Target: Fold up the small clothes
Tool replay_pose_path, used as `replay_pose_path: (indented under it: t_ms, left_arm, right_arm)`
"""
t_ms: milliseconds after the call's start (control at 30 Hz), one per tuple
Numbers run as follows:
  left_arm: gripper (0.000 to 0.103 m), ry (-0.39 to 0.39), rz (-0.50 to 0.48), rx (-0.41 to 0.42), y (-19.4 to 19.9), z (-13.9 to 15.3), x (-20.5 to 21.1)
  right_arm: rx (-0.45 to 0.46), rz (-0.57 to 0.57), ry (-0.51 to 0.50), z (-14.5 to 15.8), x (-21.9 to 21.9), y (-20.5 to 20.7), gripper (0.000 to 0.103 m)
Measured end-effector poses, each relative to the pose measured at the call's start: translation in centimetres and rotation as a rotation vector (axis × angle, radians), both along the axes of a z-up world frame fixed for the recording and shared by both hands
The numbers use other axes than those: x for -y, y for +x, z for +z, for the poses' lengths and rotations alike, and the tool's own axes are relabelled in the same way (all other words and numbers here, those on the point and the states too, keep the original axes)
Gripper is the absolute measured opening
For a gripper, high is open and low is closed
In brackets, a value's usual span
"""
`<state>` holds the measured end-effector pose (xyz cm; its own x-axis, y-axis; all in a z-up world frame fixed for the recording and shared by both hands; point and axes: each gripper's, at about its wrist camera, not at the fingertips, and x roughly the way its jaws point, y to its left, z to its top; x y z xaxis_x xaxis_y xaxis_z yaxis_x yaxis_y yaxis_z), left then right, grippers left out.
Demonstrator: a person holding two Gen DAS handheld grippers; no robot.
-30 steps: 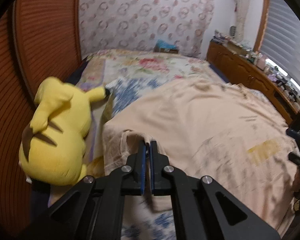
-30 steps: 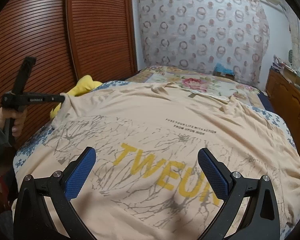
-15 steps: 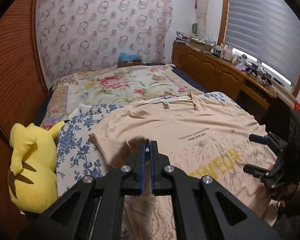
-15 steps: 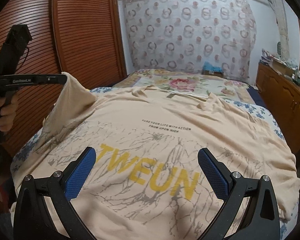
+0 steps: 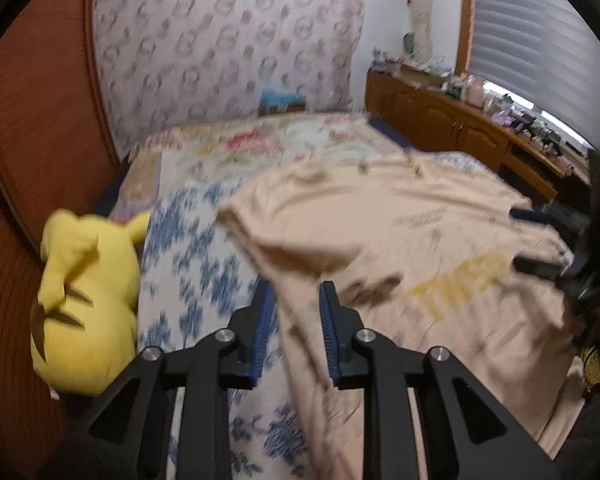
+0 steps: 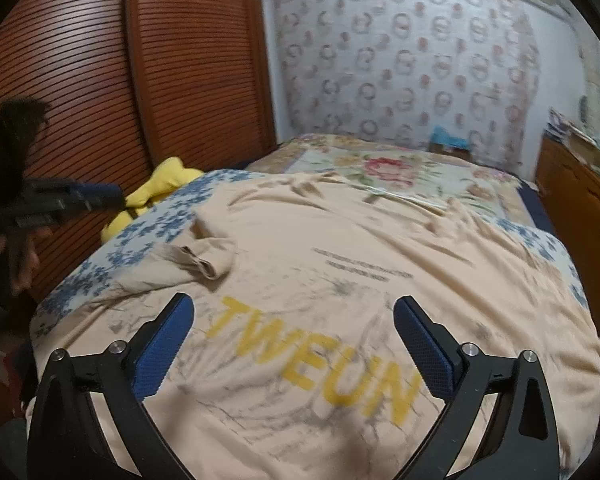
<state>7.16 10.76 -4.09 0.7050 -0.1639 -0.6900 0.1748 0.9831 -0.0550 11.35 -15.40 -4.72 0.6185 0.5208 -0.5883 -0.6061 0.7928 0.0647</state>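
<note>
Sleeve (image 6: 198, 258) dropped from just-parted left tongs (image 5: 294, 308); one shirt (image 6: 340, 280), right tongs (image 6: 292, 320) wide, empty.

One peach T-shirt (image 6: 340, 248), one yellow plush toy (image 5: 84, 300), one bed (image 6: 400, 172), two grippers (image 6: 292, 336) (image 5: 294, 312).

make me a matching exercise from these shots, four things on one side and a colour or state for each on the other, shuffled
Things:
1. plush toy
2. T-shirt
3. left gripper
4. right gripper

Colour or state:
A. jaws spread wide over the yellow lettering
B. peach, spread on the bed with one sleeve folded in
C. yellow, lying by the wooden doors
D. jaws have just been opening, narrow gap, no cloth pinched

Pairs: 1-C, 2-B, 3-D, 4-A
</note>
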Motion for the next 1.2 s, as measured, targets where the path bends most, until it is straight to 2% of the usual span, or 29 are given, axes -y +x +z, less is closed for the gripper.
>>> replay_pose_path:
  t_ms: [200,467,567,867,1133,1200]
  left_arm:
    - [0.026,-0.006,0.055,-0.082,0.0,-4.1,-2.0]
    - [0.03,0.006,0.069,-0.128,0.4,-6.3,-2.5]
    - [0.034,0.004,0.06,-0.117,0.4,-6.3,-2.4]
    - [0.049,-0.052,0.022,-0.114,0.5,-6.3,-2.7]
    - [0.054,-0.034,0.011,-0.114,0.6,-6.3,-2.3]
    - [0.054,-0.038,0.01,-0.114,0.6,-6.3,-2.4]
  right_arm:
    - [0.01,0.096,-0.022,0.6,-3.5,0.8,0.092]
    - [-0.05,0.223,-0.055,-0.2,-8.5,3.2,0.05]
    - [-0.082,0.264,-0.07,-1.0,-10.0,4.3,0.039]
    - [-0.147,0.342,-0.11,-3.4,-13.3,6.5,0.036]
    - [-0.139,0.35,-0.208,-4.8,-14.4,7.1,0.036]
    - [-0.135,0.348,-0.224,-5.1,-14.4,7.2,0.023]
